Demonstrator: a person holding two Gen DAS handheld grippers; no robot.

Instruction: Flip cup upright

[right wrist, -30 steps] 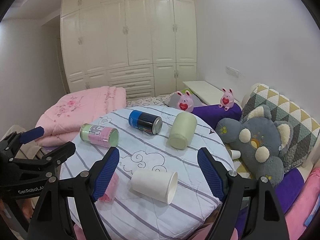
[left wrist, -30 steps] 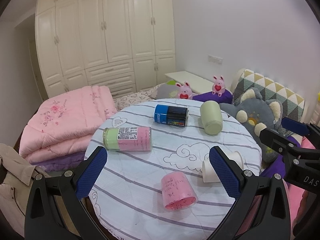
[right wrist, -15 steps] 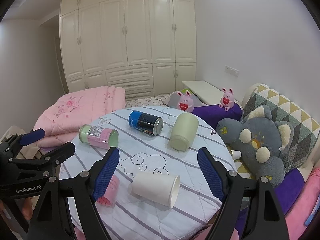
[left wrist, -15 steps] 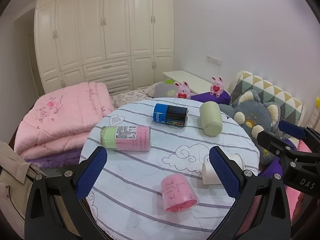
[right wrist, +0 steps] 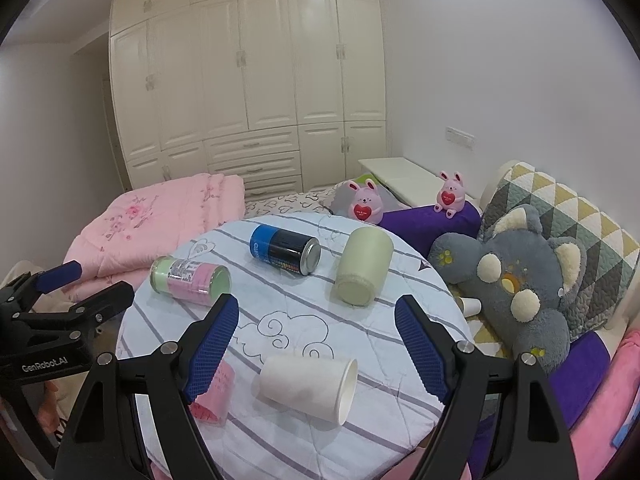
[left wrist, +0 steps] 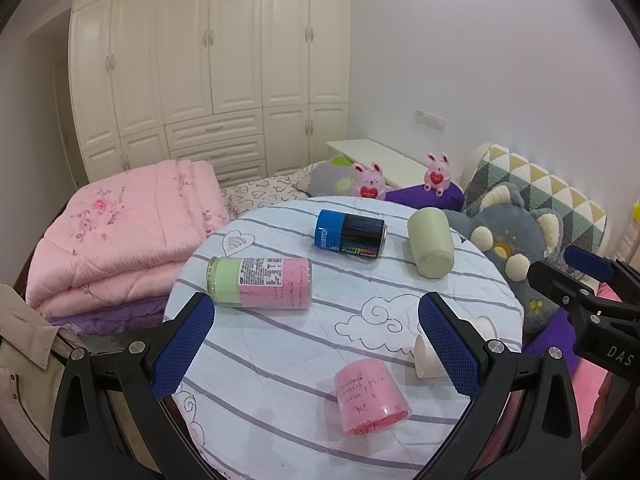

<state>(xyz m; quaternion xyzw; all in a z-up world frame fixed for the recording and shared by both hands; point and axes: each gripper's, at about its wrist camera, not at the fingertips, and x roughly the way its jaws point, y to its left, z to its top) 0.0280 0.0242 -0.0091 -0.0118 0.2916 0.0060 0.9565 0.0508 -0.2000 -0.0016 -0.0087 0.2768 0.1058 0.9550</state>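
Left tongs (left wrist: 316, 344) half-hiding white cup (left wrist: 425, 356)

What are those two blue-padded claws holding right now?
Nothing. The left gripper and right gripper are both open above the round striped table.

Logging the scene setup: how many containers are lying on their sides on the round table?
5: pink-and-green jar at left, blue can at back, green cup back right, white paper cup in front, pink cup front left. None looks hidden.
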